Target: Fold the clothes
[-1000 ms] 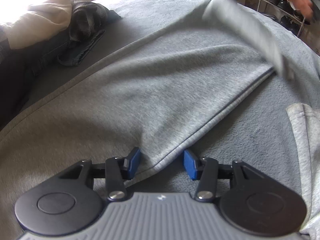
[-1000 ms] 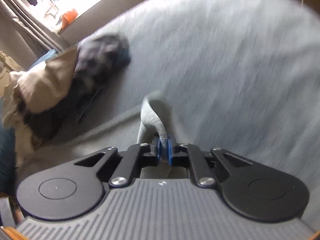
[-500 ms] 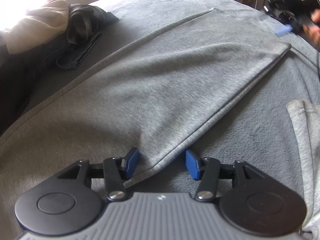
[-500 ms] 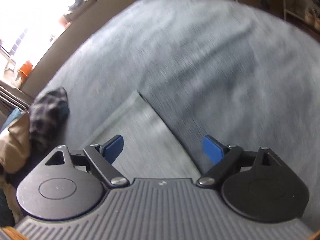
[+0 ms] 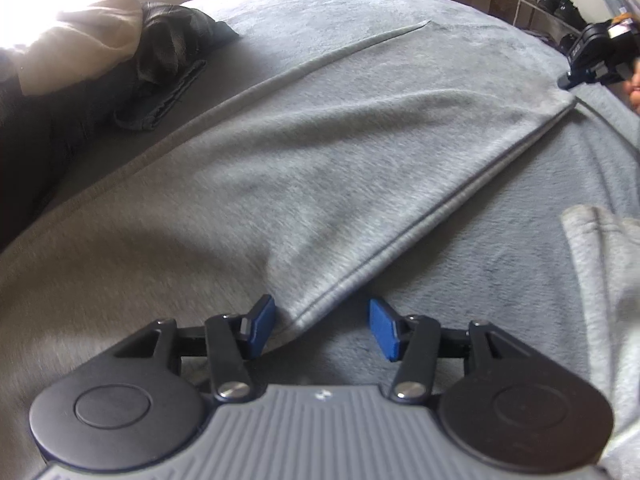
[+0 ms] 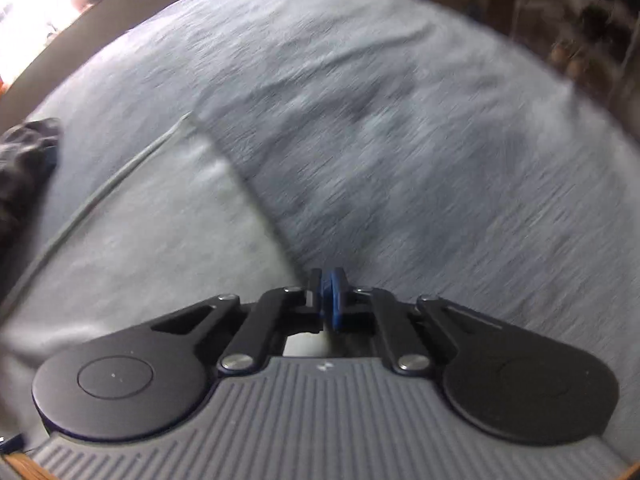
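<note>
In the left wrist view, the left gripper (image 5: 322, 326) is seen with its blue pads held apart, the near hemmed corner of a light grey fleece garment (image 5: 320, 184) lying between them, untouched, on the grey bed cover (image 5: 500, 256). A heap of beige and dark clothes (image 5: 120, 52) is seen at the far left. In the blurred right wrist view, the right gripper (image 6: 331, 300) is shown with pads pressed together; whether the garment's edge is pinched cannot be told.

My gripper (image 5: 322, 328) is matt black plastic with blue rubbery-looking pads (image 5: 383, 328) and shiny metal pivots. The grey garment (image 5: 320, 168) is soft fleecy cloth (faintly fuzzy), on a napped grey blanket (image 5: 500, 248).
</note>
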`<state>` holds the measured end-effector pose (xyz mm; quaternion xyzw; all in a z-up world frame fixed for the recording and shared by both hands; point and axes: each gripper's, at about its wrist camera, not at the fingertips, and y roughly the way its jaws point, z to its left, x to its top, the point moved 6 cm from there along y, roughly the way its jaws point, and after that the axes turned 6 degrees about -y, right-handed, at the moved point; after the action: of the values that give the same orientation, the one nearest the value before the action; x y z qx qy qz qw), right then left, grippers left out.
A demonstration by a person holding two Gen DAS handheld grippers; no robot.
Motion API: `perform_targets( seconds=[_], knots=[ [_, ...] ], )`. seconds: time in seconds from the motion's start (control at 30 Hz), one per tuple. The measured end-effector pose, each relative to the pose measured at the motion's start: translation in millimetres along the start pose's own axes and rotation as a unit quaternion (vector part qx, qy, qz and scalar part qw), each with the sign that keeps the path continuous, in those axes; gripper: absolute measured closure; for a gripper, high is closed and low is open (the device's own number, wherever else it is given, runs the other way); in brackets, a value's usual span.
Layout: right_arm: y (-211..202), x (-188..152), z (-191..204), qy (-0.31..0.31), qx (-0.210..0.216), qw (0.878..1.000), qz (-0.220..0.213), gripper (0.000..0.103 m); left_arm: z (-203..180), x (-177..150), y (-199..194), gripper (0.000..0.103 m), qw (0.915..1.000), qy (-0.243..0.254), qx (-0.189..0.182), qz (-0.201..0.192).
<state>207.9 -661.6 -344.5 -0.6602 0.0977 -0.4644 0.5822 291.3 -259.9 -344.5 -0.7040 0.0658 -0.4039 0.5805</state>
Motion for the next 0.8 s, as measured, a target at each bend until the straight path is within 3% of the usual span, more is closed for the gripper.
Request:
perform_targets(
  seconds=[0.07, 0.17, 0.27, 0.37, 0.5, 0.53, 0.6, 0.67, 0.7, 0.73, 0.8],
  knots=[
    [0.5, 10.6, -13.7, 0.009, -0.046, 0.999, -0.012, 0.100, 1.0, -2.7, -7.0, 0.049, 0.9999, -0.010, -0.014, -0.001],
    [-27.1, 10.5, 13.9, -0.014, 0.028, 0.998, -0.049, 0.097, 8.0, -8.5, -18.8, 0.049, 0.9982, -0.045, -0.039, -0.002],
    [-33.9, -18.8, 112.6, -0.137, 0.127, 0.982, -0.018, 0.097, 22.0, -16.1, -31.2, 0.049, 0.9959, -0.079, -0.045, -0.004],
    [-37.4, -53.6, 211.3, -0.251, 0.209, 0.945, 0.015, 0.097, 48.3, -23.0, -49.2, 0.049, 0.9946, -0.100, -0.024, -0.013],
    [-6.8, -87.5, 292.9, -0.316, 0.196, 0.927, 0.049, 0.102, 88.3, -32.6, -72.9, 0.049, 0.9912, -0.129, 0.008, -0.026],
    [3.3, -84.4, 302.4, -0.315, 0.184, 0.930, 0.043, 0.103, 102.0, -35.7, -76.9, 0.049, 0.9897, -0.139, 0.017, -0.028],
    [19.3, -55.6, 307.4, -0.269, 0.160, 0.949, 0.023, 0.103, 130.2, -43.0, -81.5, 0.049, 0.9861, -0.160, 0.034, -0.030],
    [28.3, -18.0, 301.3, -0.191, 0.103, 0.976, 0.001, 0.103, 157.6, -50.2, -82.8, 0.049, 0.9817, -0.182, 0.046, -0.032],
    [27.1, -5.5, 297.6, -0.161, 0.082, 0.984, -0.004, 0.098, 169.7, -54.7, -81.2, 0.049, 0.9793, -0.194, 0.049, -0.027],
    [21.8, -0.4, 297.4, -0.145, 0.078, 0.986, 0.000, 0.097, 179.4, -60.4, -78.1, 0.049, 0.9768, -0.208, 0.049, -0.019],
    [6.0, -25.2, 324.2, -0.193, 0.123, 0.973, 0.034, 0.097, 198.7, -72.0, -72.0, 0.049, 0.9708, -0.235, 0.048, -0.002]
  ],
)
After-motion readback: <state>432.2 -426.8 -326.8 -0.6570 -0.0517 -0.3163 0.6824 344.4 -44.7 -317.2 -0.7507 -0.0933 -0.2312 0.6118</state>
